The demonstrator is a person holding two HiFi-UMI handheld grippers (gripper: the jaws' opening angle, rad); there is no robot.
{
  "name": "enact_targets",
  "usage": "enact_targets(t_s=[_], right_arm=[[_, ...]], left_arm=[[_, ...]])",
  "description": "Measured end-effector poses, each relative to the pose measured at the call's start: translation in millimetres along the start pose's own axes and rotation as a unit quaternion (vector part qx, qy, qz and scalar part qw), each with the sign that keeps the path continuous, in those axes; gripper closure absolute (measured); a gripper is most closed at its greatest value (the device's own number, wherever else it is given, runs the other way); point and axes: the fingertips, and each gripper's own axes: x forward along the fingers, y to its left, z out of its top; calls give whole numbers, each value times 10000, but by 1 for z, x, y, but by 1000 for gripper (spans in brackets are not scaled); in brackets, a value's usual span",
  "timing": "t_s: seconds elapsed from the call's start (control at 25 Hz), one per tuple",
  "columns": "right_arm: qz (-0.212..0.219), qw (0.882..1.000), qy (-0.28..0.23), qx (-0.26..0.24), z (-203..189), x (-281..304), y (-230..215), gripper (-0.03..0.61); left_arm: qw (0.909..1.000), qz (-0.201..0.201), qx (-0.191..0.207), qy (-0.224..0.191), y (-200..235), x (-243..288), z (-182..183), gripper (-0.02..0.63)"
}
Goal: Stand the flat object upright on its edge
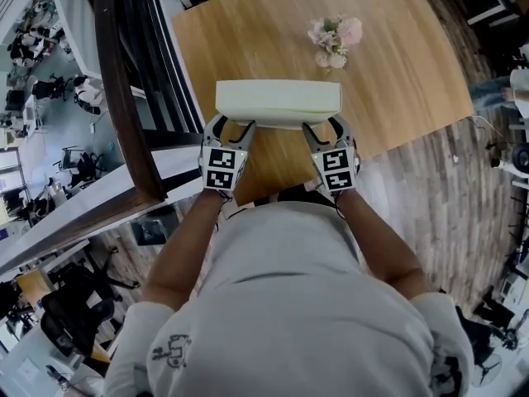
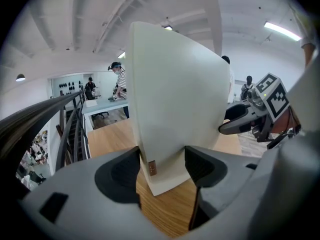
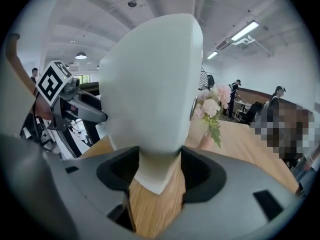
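A thick cream cushion (image 1: pixel 278 102) stands on its long edge near the front of the wooden table (image 1: pixel 397 73), with its bottom corner down on the wood. My left gripper (image 1: pixel 233 126) is shut on its left end and my right gripper (image 1: pixel 322 126) on its right end. In the left gripper view the cushion (image 2: pixel 175 99) rises tall between the dark pads (image 2: pixel 200 166), a small brown tag low on its side. In the right gripper view it (image 3: pixel 150 94) likewise fills the gap between the pads (image 3: pixel 197 169), which press on it.
A small bunch of pink flowers (image 1: pixel 335 40) stands on the table behind the cushion. A dark stair railing (image 1: pixel 124 98) runs along the table's left side, with a lower floor beyond. Plank flooring (image 1: pixel 446 188) lies to the right. People stand far off.
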Motion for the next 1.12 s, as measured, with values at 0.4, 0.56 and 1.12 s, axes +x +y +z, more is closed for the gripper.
enact_targets(t_s=[0.4, 0.56, 1.12], right_arm=[[35, 9999, 24, -104, -7, 12, -7, 304], [80, 9999, 2, -105, -7, 11, -6, 290], [3, 9997, -189, 154, -4, -13, 3, 252]], left_arm=[[9998, 29, -53, -187, 3, 12, -1, 334], [9995, -16, 23, -328, 3, 9, 1, 333], [9988, -98, 125, -471, 8, -19, -1, 333]])
